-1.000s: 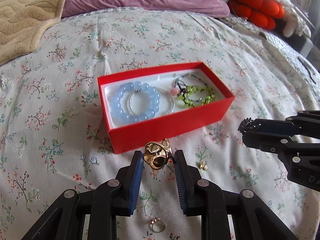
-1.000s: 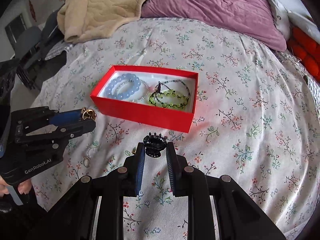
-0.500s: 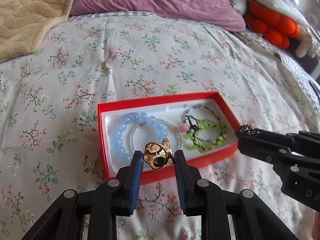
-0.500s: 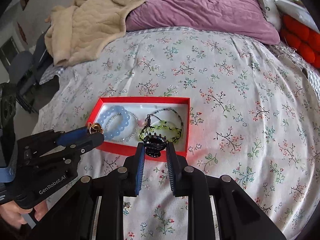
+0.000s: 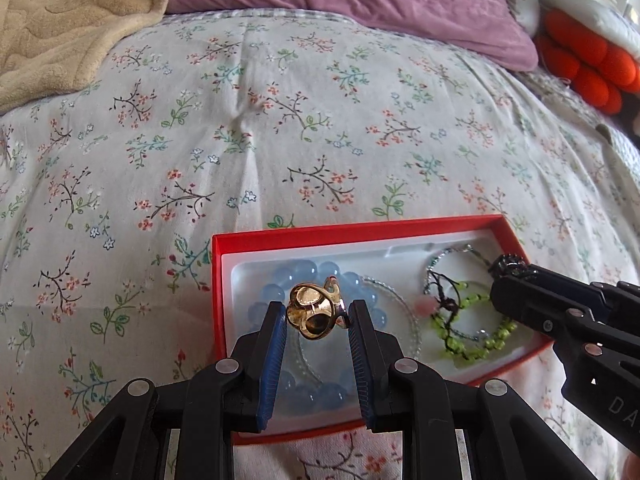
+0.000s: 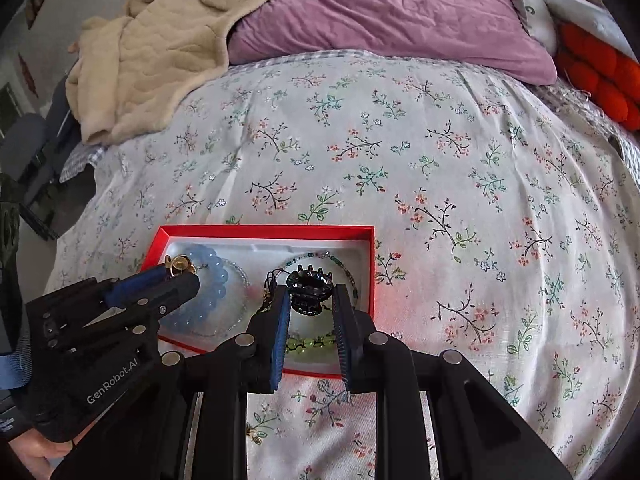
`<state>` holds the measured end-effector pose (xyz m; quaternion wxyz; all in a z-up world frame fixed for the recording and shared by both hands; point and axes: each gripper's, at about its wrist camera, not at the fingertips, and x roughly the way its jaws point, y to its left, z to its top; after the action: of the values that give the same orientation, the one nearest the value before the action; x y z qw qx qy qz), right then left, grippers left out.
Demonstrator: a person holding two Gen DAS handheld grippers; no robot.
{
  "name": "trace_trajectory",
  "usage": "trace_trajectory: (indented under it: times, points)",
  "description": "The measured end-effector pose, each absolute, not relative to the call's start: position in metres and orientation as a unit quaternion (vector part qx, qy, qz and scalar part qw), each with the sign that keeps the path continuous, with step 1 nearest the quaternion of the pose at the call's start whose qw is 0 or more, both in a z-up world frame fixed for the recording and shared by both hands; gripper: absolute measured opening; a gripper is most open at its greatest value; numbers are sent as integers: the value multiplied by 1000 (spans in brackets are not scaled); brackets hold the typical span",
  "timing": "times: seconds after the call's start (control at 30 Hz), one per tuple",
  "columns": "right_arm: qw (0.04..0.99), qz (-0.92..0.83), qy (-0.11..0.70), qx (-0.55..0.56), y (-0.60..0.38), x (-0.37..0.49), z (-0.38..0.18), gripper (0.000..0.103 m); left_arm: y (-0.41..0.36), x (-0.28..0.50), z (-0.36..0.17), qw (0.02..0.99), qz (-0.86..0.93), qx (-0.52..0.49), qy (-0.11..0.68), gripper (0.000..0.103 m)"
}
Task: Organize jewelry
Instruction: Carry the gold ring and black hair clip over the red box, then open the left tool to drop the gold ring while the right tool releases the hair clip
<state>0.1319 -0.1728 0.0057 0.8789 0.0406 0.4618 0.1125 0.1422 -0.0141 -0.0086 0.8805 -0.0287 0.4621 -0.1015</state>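
Both tools hang over the red box (image 5: 360, 232) — my left tool (image 5: 318, 320) pinching the gold ring (image 5: 314, 314) above its blue bracelet (image 5: 272, 296), my right tool (image 6: 310, 306) clamping the black claw clip (image 6: 310, 290) above its green bracelet (image 6: 308, 346).

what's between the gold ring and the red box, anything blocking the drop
Nothing visible. The left gripper holds the gold ring over the open red box, with only the blue bead bracelet lying inside beneath it.

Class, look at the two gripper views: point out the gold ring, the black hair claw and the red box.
gold ring (image 5: 314, 312), left wrist view, on its domed front.
black hair claw (image 6: 310, 289), right wrist view, on its body below the teeth.
red box (image 6: 264, 231), right wrist view, on its far rim.
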Motion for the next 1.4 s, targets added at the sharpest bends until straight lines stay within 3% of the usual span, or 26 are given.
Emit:
trace_trajectory:
  times: [0.6, 0.77, 1.1, 1.27, 1.4]
  points:
    - [875, 108, 469, 53, -179, 144, -4, 24, -18, 151, -14, 882, -93, -29, 461, 27]
    - [870, 111, 476, 56, -180, 142, -3, 24, -17, 147, -10, 883, -99, -30, 458, 41]
    - [879, 123, 458, 48, -184, 122, 14, 43, -18, 132, 7, 890, -100, -14, 444, 57]
    - [881, 118, 455, 55, -197, 111, 21, 45, -14, 116, 16, 894, -104, 0, 435, 69]
    - [882, 111, 456, 42, -202, 99, 22, 58, -9, 100, 24, 897, -107, 13, 428, 83]
